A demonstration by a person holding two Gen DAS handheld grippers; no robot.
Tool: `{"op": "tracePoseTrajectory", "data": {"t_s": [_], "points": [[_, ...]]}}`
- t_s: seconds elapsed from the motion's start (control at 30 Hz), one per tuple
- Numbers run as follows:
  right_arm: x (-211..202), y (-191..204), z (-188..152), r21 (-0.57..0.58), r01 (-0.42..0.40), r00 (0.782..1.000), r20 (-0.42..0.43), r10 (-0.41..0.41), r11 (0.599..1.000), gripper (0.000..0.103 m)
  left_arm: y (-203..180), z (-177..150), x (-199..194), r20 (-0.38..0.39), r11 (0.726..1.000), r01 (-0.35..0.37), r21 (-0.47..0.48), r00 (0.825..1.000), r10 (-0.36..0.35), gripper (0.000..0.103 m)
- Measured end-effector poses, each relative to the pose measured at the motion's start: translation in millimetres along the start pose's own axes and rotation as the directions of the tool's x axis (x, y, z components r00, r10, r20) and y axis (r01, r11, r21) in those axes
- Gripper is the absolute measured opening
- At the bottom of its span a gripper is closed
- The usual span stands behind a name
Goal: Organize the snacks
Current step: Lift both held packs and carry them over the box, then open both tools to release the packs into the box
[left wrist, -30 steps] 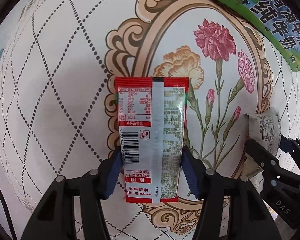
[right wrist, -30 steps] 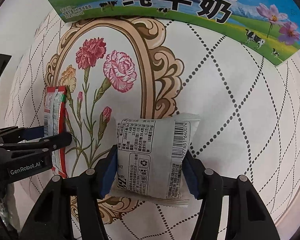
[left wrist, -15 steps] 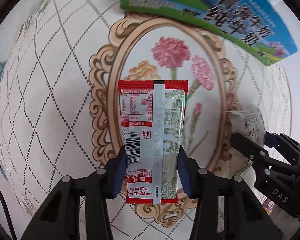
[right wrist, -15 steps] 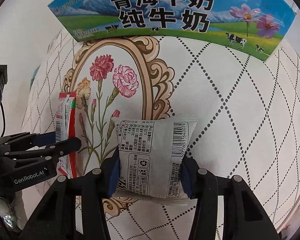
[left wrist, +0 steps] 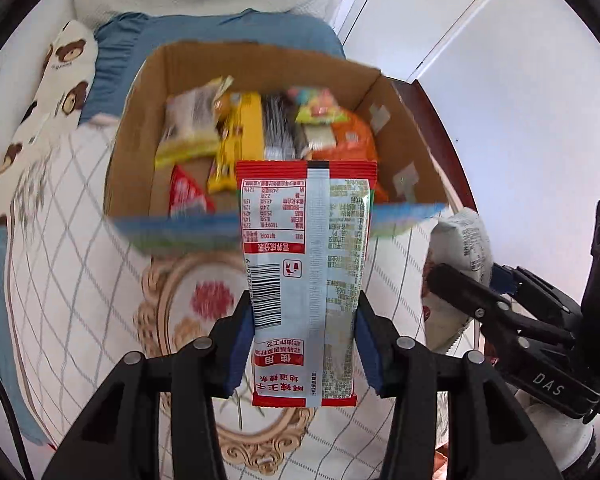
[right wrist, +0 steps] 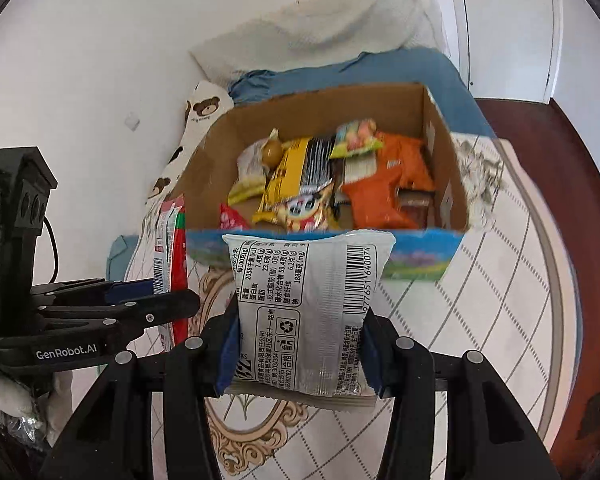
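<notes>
Floral quilt [left wrist: 80, 280] below, left tongs [left wrist: 304, 344] clamping red-edged sachet [left wrist: 304, 280], right tongs [right wrist: 300, 344] clamping silvery barcoded packet [right wrist: 308, 312]

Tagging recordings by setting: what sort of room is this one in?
Most likely a bedroom in a home. The cardboard box of snacks sits on a quilted bedspread, with a bear-print pillow behind it, and a white door.

Home bedroom. White pillow [right wrist: 340, 20] and blue pillow [right wrist: 352, 72] against a white wall; bear-print cushion [left wrist: 56, 80] beside them. Quilted cover [right wrist: 472, 300] with printed flower medallion. White door [right wrist: 504, 28] with handle, dark wood floor [right wrist: 580, 240]. Open box [right wrist: 300, 120] of snack packets sits on the cover.
</notes>
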State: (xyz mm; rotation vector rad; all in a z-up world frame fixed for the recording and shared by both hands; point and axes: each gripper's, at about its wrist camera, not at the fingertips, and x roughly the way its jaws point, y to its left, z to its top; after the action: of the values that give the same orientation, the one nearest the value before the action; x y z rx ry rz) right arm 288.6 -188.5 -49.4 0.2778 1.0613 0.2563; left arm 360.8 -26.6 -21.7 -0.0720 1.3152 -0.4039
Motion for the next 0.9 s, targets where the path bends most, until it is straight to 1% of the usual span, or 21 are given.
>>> {"op": "tracePoseTrajectory", "data": {"t_s": [0.03, 0.07, 0.1, 0.13, 0.2, 0.3, 0.37, 0.43, 0.53, 0.57, 0.73, 0.77, 0.8, 0.83, 0.87, 0.9], "points": [[-0.2, -2.3, 11.5, -0.003, 0.016, 1.000, 0.015, -0.015, 1.000, 0.053, 1.3, 12.1, 1.0, 0.002, 1.000, -0.011, 0.018, 1.000, 0.011, 0.044], [0.1, -7.6, 28.4, -0.008, 0.030, 0.999, 0.022, -0.030, 1.000, 0.053, 12.2, 21.9, 1.4, -0.004, 0.999, -0.030, 0.029, 1.000, 0.030, 0.044], [0.9, -13.5, 45.9, -0.008, 0.045, 0.999, 0.029, -0.045, 0.999, 0.053, 14.7, 37.5, 5.9, -0.010, 0.998, -0.051, 0.030, 0.999, 0.051, 0.044], [6.2, -16.6, 60.6, -0.005, 0.055, 0.998, 0.032, -0.055, 0.998, 0.053, 24.0, 45.8, 13.2, -0.015, 0.998, -0.061, 0.035, 0.998, 0.062, 0.044], [20.5, -26.5, 85.3, -0.003, 0.089, 0.996, 0.030, -0.089, 0.996, 0.053, 38.5, 71.9, 25.2, -0.044, 0.995, -0.099, 0.024, 0.994, 0.100, 0.044], [48.9, -39.6, 117.4, 0.010, 0.131, 0.991, -0.001, -0.131, 0.991, 0.053, 60.4, 98.8, 43.2, -0.071, 0.988, -0.152, 0.005, 0.986, 0.152, 0.044], [65.0, -47.6, 128.6, 0.011, 0.150, 0.988, -0.026, -0.150, 0.989, 0.053, 72.2, 108.1, 55.3, -0.093, 0.983, -0.181, 0.004, 0.979, 0.181, 0.044], [79.0, -55.2, 138.5, 0.007, 0.175, 0.983, -0.049, -0.174, 0.985, 0.053, 84.0, 117.8, 67.4, -0.115, 0.975, -0.221, -0.003, 0.969, 0.219, 0.045], [101.5, -65.8, 146.9, 0.011, 0.189, 0.978, -0.086, -0.187, 0.982, 0.053, 97.7, 128.7, 85.8, -0.146, 0.967, -0.255, -0.005, 0.957, 0.252, 0.045], [104.1, -67.5, 145.0, 0.015, 0.188, 0.978, -0.094, -0.186, 0.982, 0.053, 101.2, 131.2, 91.7, -0.156, 0.964, -0.266, -0.002, 0.952, 0.263, 0.045], [132.3, -78.7, 154.1, 0.028, 0.206, 0.971, -0.128, -0.201, 0.978, 0.053, 111.8, 136.1, 112.1, -0.202, 0.961, -0.278, -0.003, 0.941, 0.271, 0.047], [136.3, -80.2, 155.0, 0.034, 0.205, 0.970, -0.141, -0.198, 0.978, 0.056, 113.3, 135.8, 116.3, -0.215, 0.962, -0.273, -0.005, 0.940, 0.265, 0.047], [143.4, -82.8, 156.9, 0.044, 0.210, 0.966, -0.160, -0.201, 0.977, 0.062, 115.5, 135.6, 120.1, -0.222, 0.963, -0.271, -0.014, 0.939, 0.261, 0.048], [146.3, -84.2, 158.2, 0.049, 0.217, 0.964, -0.166, -0.206, 0.975, 0.077, 117.1, 135.6, 121.8, -0.223, 0.963, -0.270, -0.024, 0.940, 0.258, 0.048], [146.7, -83.9, 159.2, 0.051, 0.212, 0.967, -0.153, -0.202, 0.976, 0.090, 118.8, 135.7, 122.9, -0.218, 0.963, -0.269, -0.035, 0.942, 0.255, 0.054], [148.0, -83.3, 159.8, 0.050, 0.220, 0.967, -0.146, -0.211, 0.974, 0.093, 120.3, 135.8, 123.0, -0.209, 0.965, -0.257, -0.048, 0.948, 0.242, 0.062]]}}
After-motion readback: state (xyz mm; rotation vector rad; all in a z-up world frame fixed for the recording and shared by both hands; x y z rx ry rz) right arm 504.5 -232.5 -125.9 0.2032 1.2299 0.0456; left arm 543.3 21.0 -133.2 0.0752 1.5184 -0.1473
